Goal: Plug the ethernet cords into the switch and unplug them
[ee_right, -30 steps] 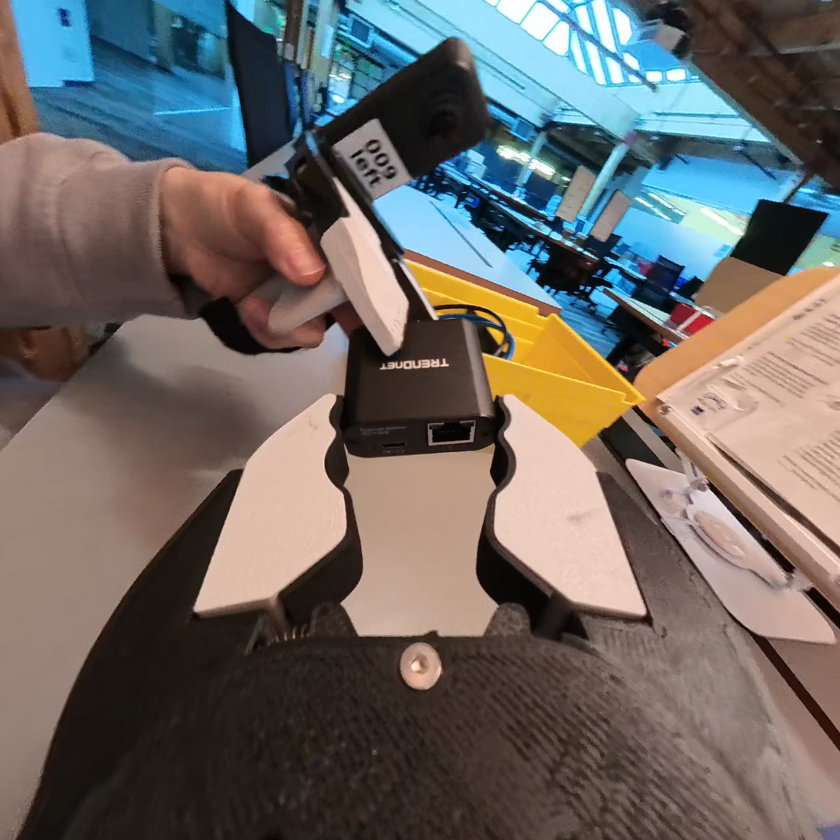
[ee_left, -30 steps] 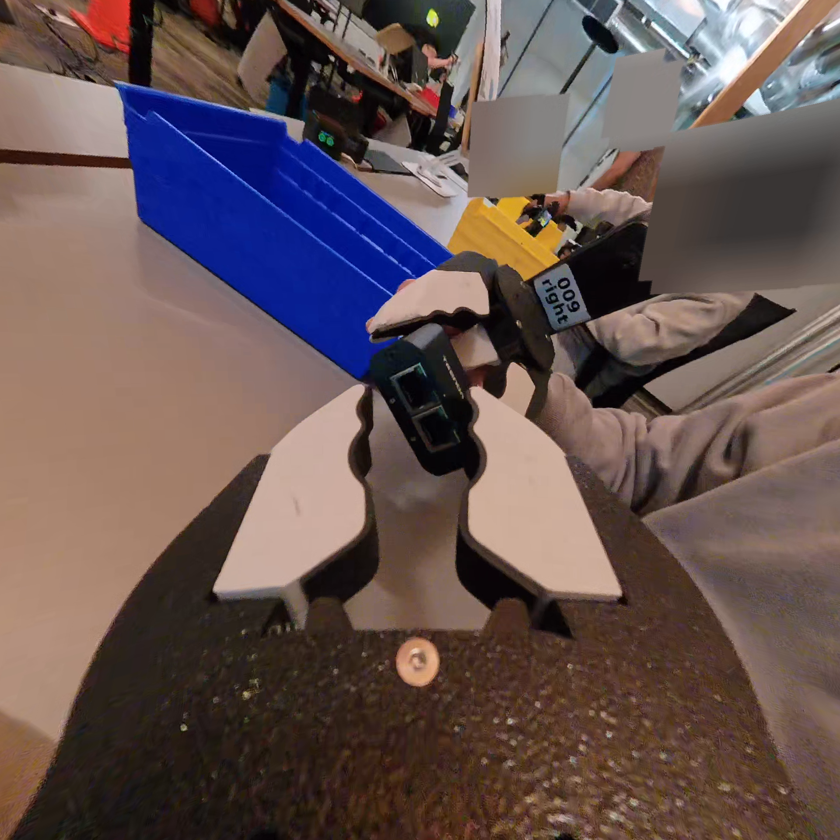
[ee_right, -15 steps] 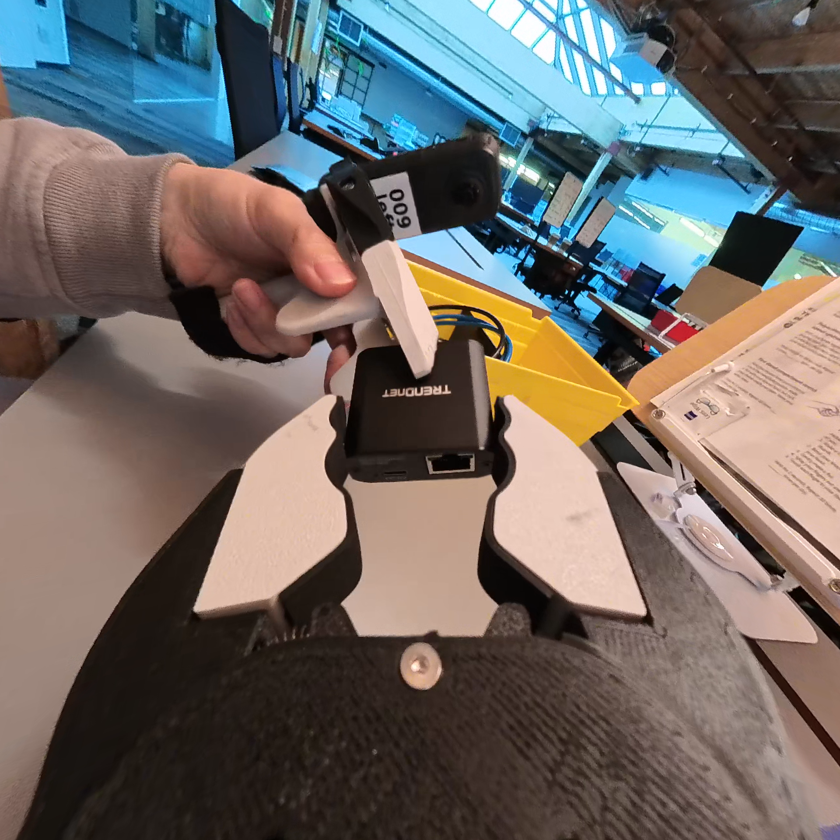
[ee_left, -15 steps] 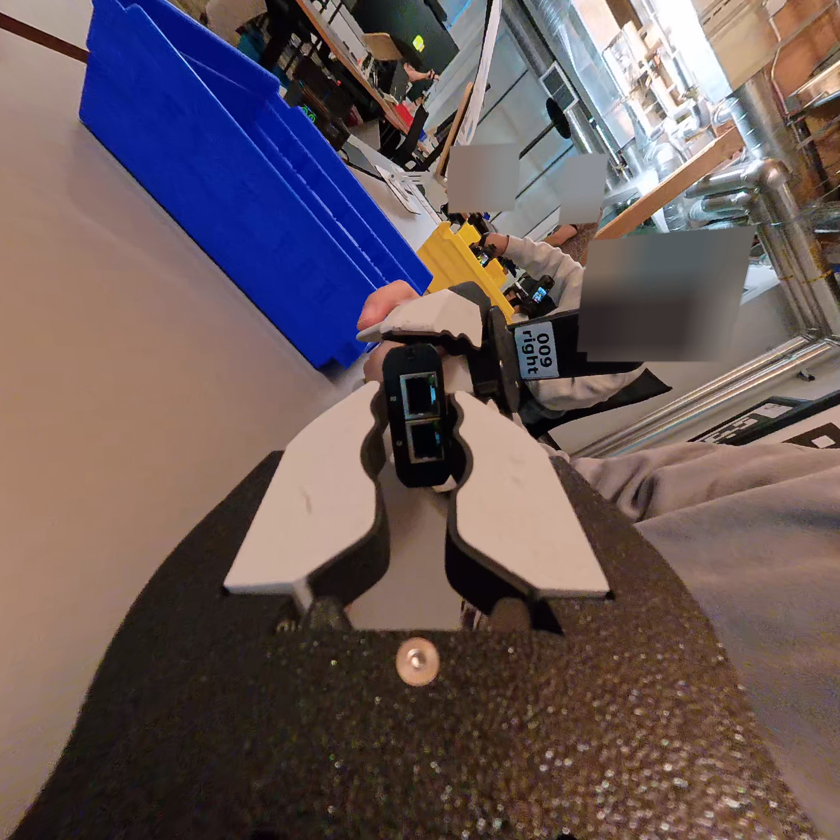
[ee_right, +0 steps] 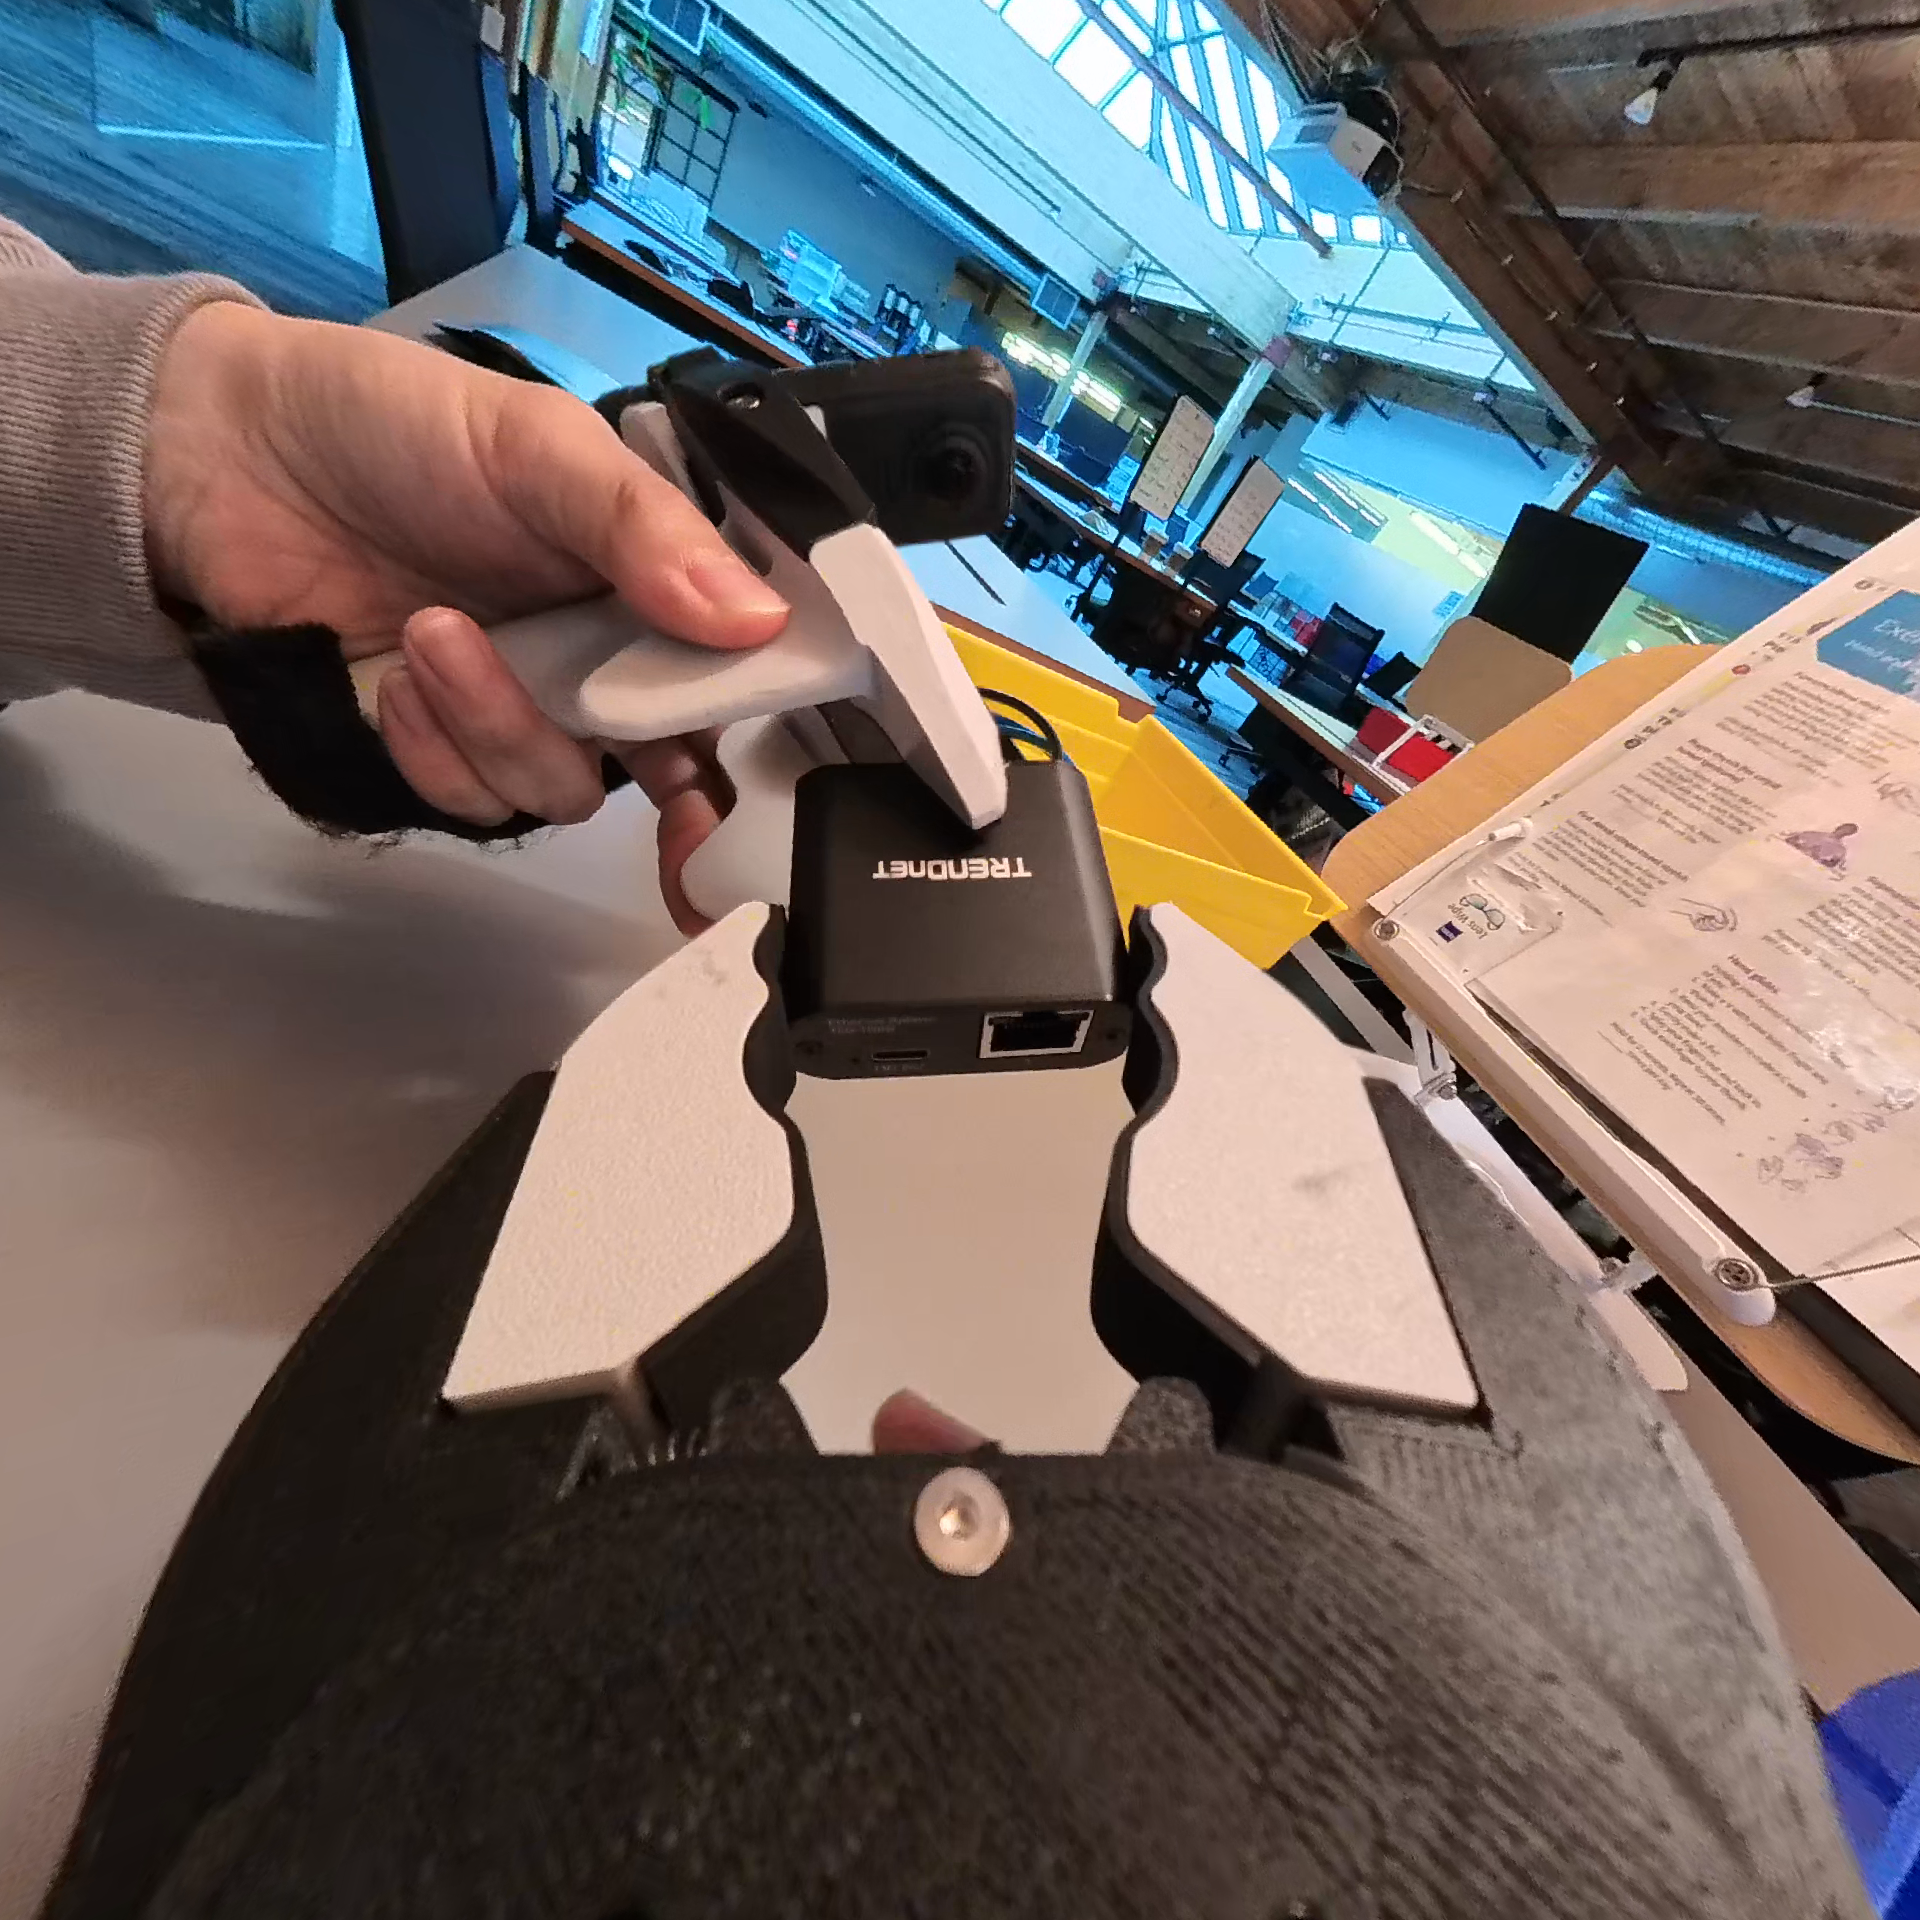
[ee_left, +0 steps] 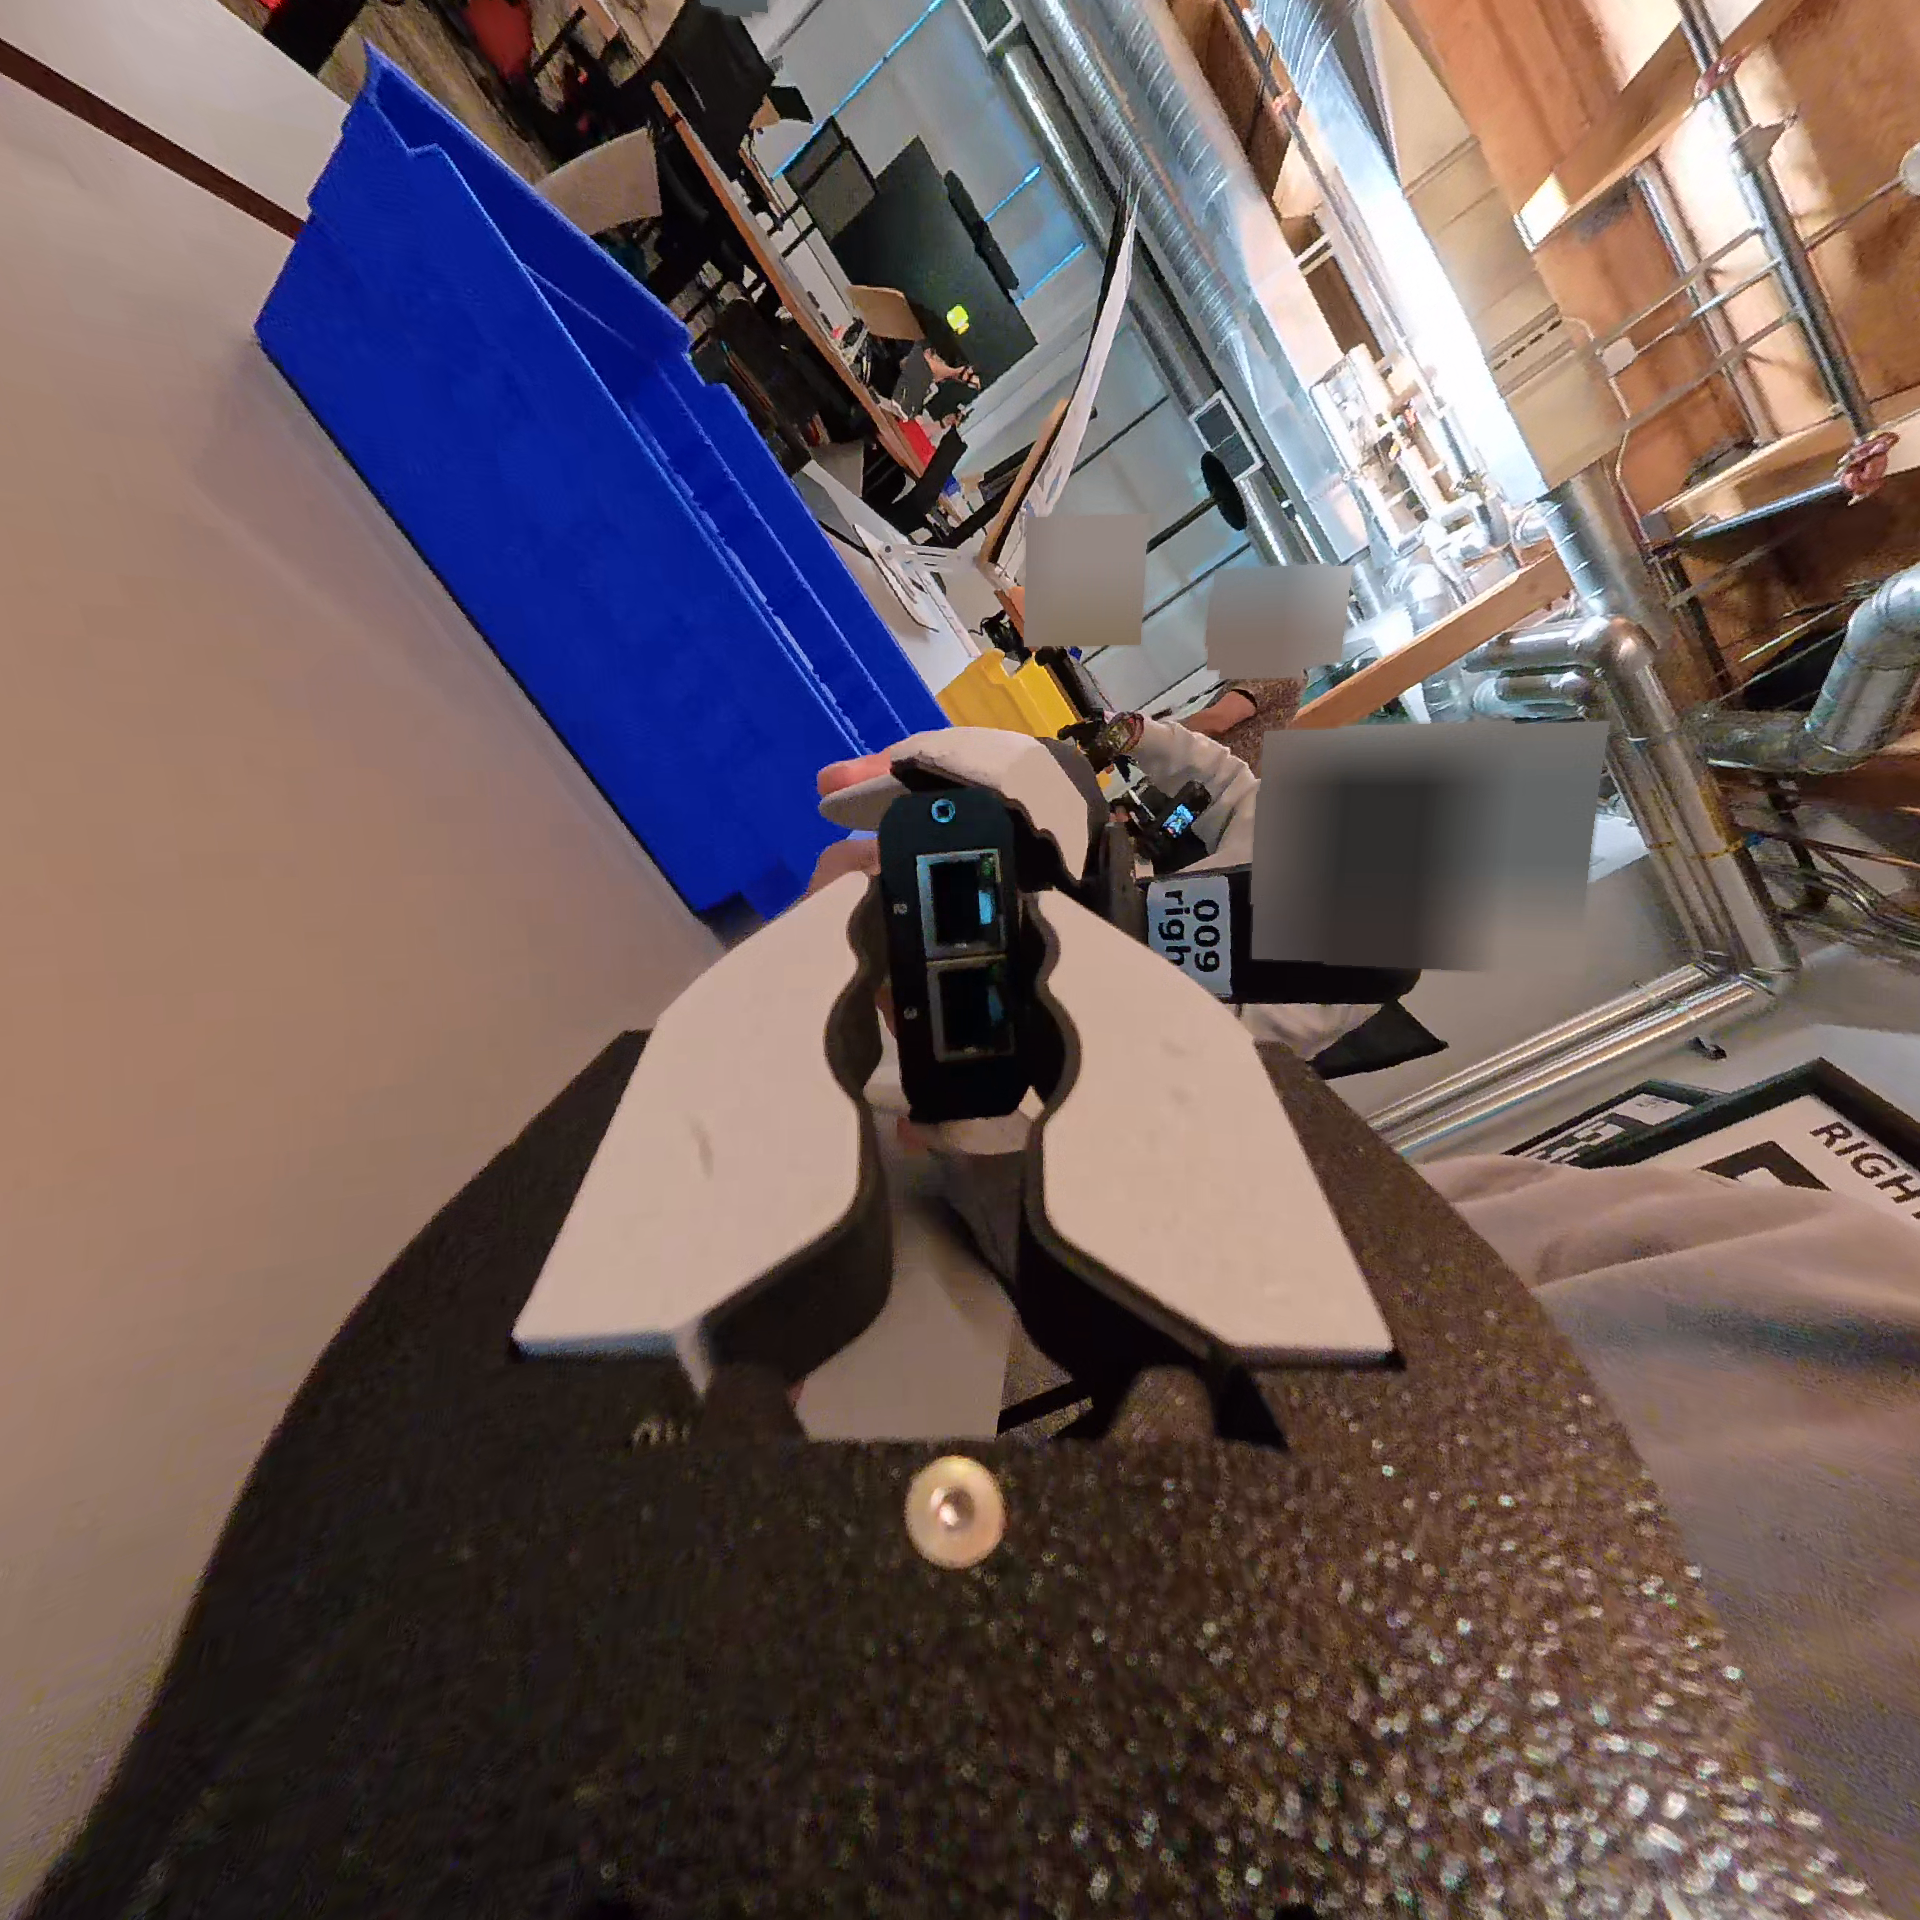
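Note:
The switch point(ee_left: 951, 956) is a small black box held in the air between both grippers. My left gripper point(ee_left: 951, 904) is shut on its top and bottom faces; two empty ports face this camera. My right gripper point(ee_right: 956, 914) is shut on its two sides, with one empty port and a small socket facing that camera. In the right wrist view the switch point(ee_right: 951, 914) has the left gripper's upper finger point(ee_right: 894, 665) pressing on its top. A bit of dark and blue cord point(ee_right: 1023, 727) shows in the yellow bin point(ee_right: 1174, 831) behind it.
A long blue bin point(ee_left: 582, 499) lies on the grey table point(ee_left: 208, 831) to the left. A wooden board with printed sheets point(ee_right: 1662, 935) slants at the right. The person's sleeve point(ee_left: 1662, 1351) fills the lower right of the left wrist view.
My left gripper's fingers have closed from loosely around the switch to tight on it, and the gripper has rolled. The right gripper has kept its hold on the switch.

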A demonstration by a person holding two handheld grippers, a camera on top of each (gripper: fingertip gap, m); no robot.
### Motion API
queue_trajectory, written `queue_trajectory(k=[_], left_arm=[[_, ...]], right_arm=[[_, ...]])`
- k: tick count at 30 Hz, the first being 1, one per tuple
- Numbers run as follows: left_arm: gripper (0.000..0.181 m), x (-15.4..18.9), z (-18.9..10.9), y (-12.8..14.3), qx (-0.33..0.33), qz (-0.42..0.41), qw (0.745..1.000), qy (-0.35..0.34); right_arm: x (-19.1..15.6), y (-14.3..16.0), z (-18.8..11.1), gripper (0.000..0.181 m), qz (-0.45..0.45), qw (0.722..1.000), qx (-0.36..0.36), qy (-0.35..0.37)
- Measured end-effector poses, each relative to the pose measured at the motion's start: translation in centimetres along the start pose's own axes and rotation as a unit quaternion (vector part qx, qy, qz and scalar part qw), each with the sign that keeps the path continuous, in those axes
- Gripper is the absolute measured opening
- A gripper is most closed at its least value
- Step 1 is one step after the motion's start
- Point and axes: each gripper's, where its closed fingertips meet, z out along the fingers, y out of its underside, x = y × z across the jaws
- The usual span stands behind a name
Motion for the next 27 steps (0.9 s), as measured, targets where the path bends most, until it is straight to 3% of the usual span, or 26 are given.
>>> queue_trajectory(k=[9,14,17,20,23,27], left_arm=[[0.023,0.2,0.0,-0.2,0.014,0.0,1.0,0.01],[0.029,1.1,0.0,-0.4,0.006,0.118,0.993,-0.003],[0.038,0.8,-2.4,-2.6,0.018,0.242,0.965,-0.096],[0.041,-2.0,-7.4,-5.5,0.015,0.308,0.914,-0.264],[0.042,-6.6,-13.1,-6.6,-0.056,0.303,0.864,-0.398],[0.048,-12.3,-14.9,-5.0,-0.193,0.235,0.848,-0.433]], right_arm=[[0.1,-0.3,-0.1,0.062,0.022,1.0,0.004,0.004],[0.6,-0.9,-0.7,0.062,0.066,0.998,0.016,-0.016],[2.0,-1.3,-1.6,0.062,0.09,0.995,0.033,0.0],[3.5,-1.3,-2.4,0.062,0.1,0.994,0.032,0.018],[3.7,-1.3,-2.9,0.062,0.089,0.995,0.031,0.015],[4.0,-1.2,-3.1,0.062,0.075,0.997,0.026,0.023]])
